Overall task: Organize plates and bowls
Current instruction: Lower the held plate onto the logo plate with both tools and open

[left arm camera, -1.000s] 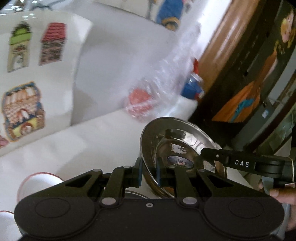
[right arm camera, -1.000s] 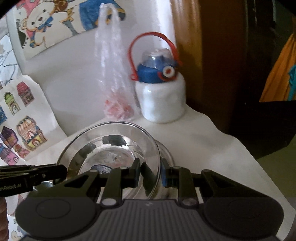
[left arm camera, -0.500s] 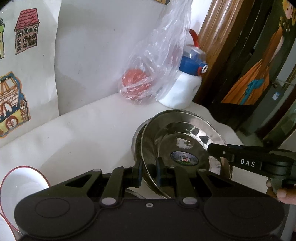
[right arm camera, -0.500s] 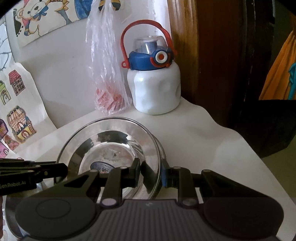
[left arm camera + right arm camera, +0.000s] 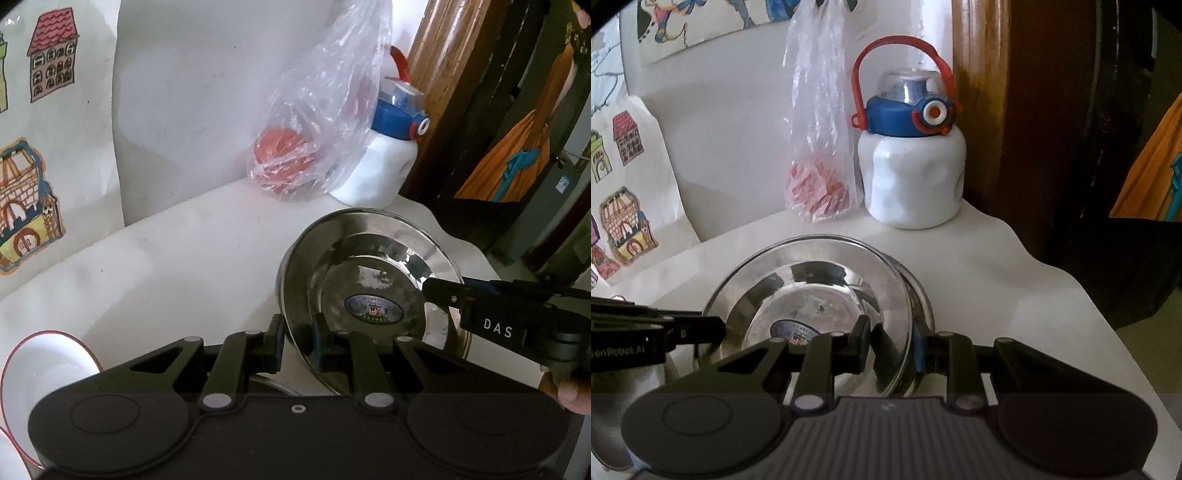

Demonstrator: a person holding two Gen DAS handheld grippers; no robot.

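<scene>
- at far left of the left wrist view, white bowl with red rim [image 5: 48, 363] sitting on the worktop [image 5: 192, 266], well apart from the steel pieces; a second red-rimmed edge just showing at the lower left corner, too little in view to name.
- next along, left gripper [image 5: 297, 341] nearly shut, its pads clamped on the near left rim of the steel plate [image 5: 369, 291]; one pad inside the rim, one outside.
- steel plate lying over another steel dish [image 5: 918, 291] whose edge peeps out at its side; plate looks tilted, not yet seated flat, though hard to be sure through the fisheye.
- further right, right gripper [image 5: 890, 349] also closed down narrow, pinching the plate's opposite rim in the same way; seen as a dark finger reaching in from the right in the left wrist view.
- step in hand, as a judgement: stacking the steel plate onto the steel dish below, carried two-handed, close to being set down.
- next move calls for: levelling the plate so both rims meet evenly, lowering until it nests, then easing both grips off together and drawing the pads outward without dragging the plate.
- care needed: slick steel on steel likely to slide if one side lets go first.
- behind, at right: plastic bag [image 5: 820, 147] with something red inside, and white bottle [image 5: 912, 181] with blue cap, both near the wall and clear of the stack.
</scene>
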